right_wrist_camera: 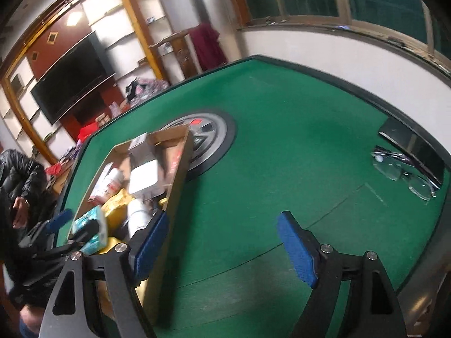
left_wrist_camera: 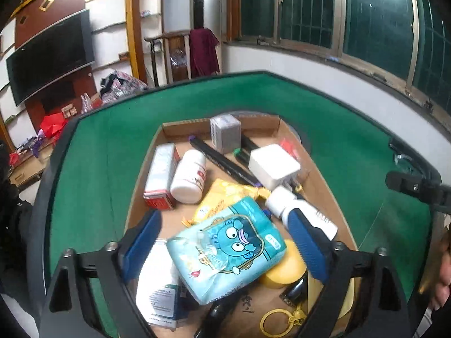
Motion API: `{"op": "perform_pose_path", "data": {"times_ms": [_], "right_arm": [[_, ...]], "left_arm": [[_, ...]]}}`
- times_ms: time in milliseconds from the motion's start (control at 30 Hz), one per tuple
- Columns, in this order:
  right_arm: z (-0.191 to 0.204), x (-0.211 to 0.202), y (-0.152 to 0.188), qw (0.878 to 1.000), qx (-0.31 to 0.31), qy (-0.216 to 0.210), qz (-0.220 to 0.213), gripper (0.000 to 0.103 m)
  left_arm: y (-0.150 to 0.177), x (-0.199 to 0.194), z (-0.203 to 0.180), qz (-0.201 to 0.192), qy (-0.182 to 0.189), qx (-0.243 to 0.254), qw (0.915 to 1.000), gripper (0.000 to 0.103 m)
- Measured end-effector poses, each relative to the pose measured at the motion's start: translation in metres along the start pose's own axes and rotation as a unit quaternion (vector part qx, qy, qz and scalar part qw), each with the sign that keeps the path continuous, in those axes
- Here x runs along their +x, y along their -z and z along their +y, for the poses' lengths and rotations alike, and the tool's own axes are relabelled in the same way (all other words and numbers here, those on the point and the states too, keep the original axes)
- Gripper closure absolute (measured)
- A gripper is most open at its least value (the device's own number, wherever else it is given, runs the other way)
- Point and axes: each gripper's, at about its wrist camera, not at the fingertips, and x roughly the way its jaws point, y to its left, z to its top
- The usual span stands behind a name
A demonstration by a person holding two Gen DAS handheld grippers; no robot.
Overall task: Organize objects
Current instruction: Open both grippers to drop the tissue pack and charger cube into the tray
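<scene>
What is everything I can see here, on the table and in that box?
table: one, green felt, under everything
cardboard box: one, brown, on the table
tissue pack: one, light blue, near end of box, between the left tool's fingers
snack bag: one, yellow, under tissue pack
white bottles: two, mid box
grey carton: one, far end
white block: one, right of centre
key ring: one, yellow, near edge
glasses: one pair, clear, on felt, right
left tool: open, over the box
right tool: open, empty, over the felt

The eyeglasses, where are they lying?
In the right wrist view the eyeglasses lie on the green table, far right, beside a dark flat slab.
</scene>
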Motion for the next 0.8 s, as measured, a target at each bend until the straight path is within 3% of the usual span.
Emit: {"op": "perform_pose_path", "data": {"times_ms": [200,333,433,600,800], "right_arm": [[0.0,0.009,0.014,0.999,-0.02,0.035,-0.013,0.015],[0.01,0.007,0.022,0.997,-0.05,0.052,-0.041,0.013],[0.011,0.0,0.023,0.995,-0.057,0.054,-0.063,0.001],[0.002,-0.002,0.021,0.996,-0.04,0.05,-0.067,0.001],[-0.003,-0.004,0.02,0.996,-0.025,0.04,-0.071,0.001]], "left_arm": [[-0.003,-0.018,-0.01,-0.05,-0.037,0.005,0.9981,0.0],[-0.003,-0.02,-0.019,-0.047,-0.05,0.013,0.9976,0.0],[-0.004,-0.023,-0.024,-0.05,-0.073,0.016,0.996,0.0],[-0.005,-0.032,-0.026,-0.053,-0.032,0.009,0.9981,0.0],[-0.011,-0.04,-0.034,-0.044,-0.053,0.025,0.9973,0.0]]}}
